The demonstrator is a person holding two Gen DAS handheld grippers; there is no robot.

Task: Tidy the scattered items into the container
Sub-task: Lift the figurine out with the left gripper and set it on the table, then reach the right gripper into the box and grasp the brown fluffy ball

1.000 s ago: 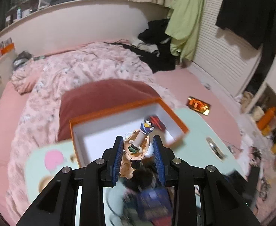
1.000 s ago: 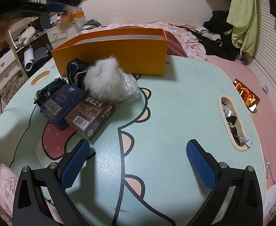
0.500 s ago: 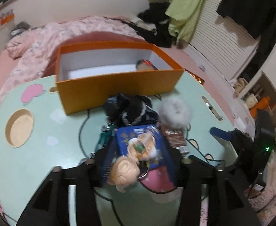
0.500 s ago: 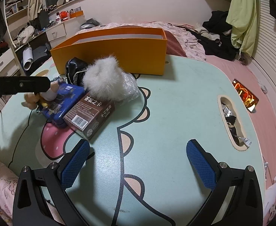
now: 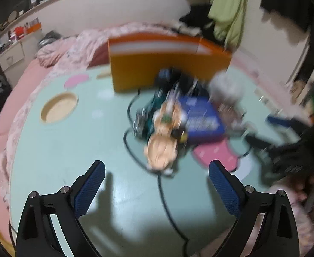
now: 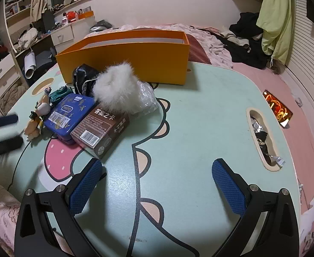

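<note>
My table (image 6: 199, 115) is pale green with a cartoon print, and the clutter sits in one heap at its left half in the right wrist view. The orange box (image 6: 125, 64) stands at the far edge, upper centre, open on top. Right in front of it lie a black pouch (image 6: 83, 75), a white fluffy pompom (image 6: 116, 90) and a crumpled clear plastic wrap (image 6: 147, 99), all touching. Nearer me, a blue tin (image 6: 70, 112) lies beside a brown card box (image 6: 100, 128), which leans against the tin's edge. A small green toy (image 6: 59, 93) sits just left of the tin. The doll figure (image 6: 37, 115) lies on its side at the tin's left edge, far left of that frame.

An oval slot in the tabletop (image 6: 262, 137) at the right holds foil scraps and something dark. Bedding and clothes crowd the background.

My left gripper (image 5: 157, 184) is opening, its jaws wide now, with nothing between the pads; the view is blurred. The doll figure (image 5: 163, 139) lies on the table just above and between the fingertips, apart from them, with the tin and green toy packed behind it and the orange box further up.

My right gripper (image 6: 157, 182) hangs wide and empty over bare tabletop at lower centre, the card box just beyond its left finger.
</note>
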